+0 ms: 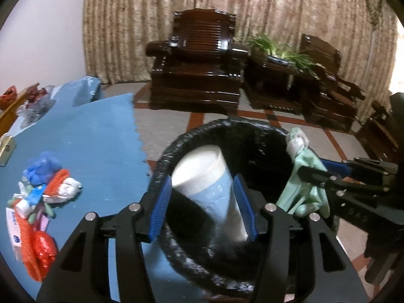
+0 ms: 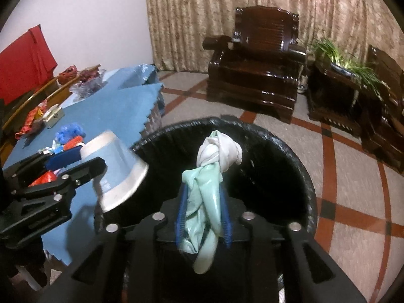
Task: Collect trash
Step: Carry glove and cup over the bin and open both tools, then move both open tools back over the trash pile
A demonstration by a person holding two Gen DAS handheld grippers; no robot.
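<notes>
Both grippers hang over the black bin (image 1: pixel 227 136), which stands on the floor just right of the bench (image 1: pixel 96 136).

Left gripper (image 1: pixel 203 203): jaws spread about halfway, a paper cup (image 1: pixel 207 176) between the blue pads, mouth pointing away and up. The pads sit right beside the cup walls; firm contact cannot be told from the left wrist view. The cup is above the bin opening, at its left rim in the right wrist view (image 2: pixel 118 169).

Right gripper (image 2: pixel 203 217): jaws narrow, pinching a pale green plastic bag (image 2: pixel 207 192), knotted white at the top. The bag hangs over the middle of the bin (image 2: pixel 265 151); loose end droops below the pads. In the left wrist view it sits at the bin's right rim (image 1: pixel 300 174).

Still on the bench, left: a pile of trash (image 1: pixel 40 197) with red, blue and silver wrappers. A small box (image 2: pixel 52 116) lies farther back. Far side of the room: dark wooden chairs (image 1: pixel 199 68), a plant (image 1: pixel 282 50), curtain (image 1: pixel 252 7).
</notes>
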